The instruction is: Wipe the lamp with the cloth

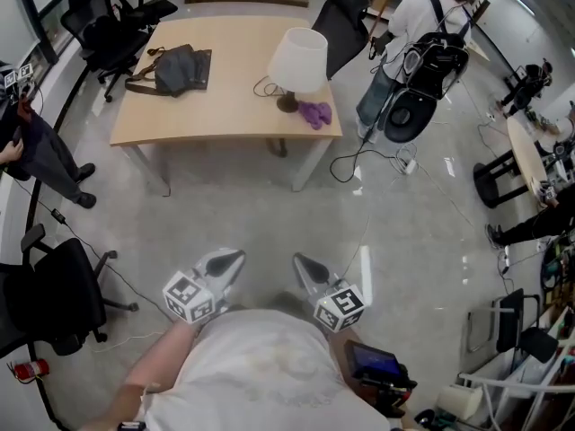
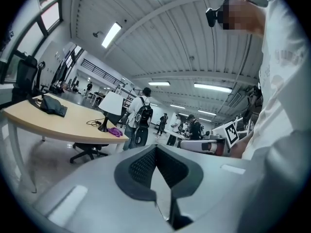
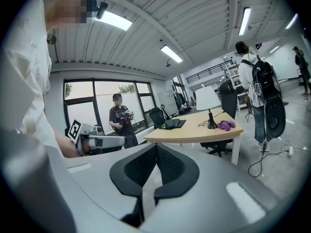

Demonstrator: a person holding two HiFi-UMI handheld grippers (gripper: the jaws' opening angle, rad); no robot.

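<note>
Table (image 1: 225, 106) sits well ahead at twelve o'clock. On it the lamp (image 1: 297, 61) stands near the right end, about one o'clock, with the cloth (image 1: 314, 113) just beside its base on the near side. The bag (image 1: 180, 68) lies well apart at eleven. A person with a backpack (image 1: 422, 43) stands off the table's right end at two. Left gripper (image 1: 232, 260) and right gripper (image 1: 304, 266) are side by side at six.
</note>
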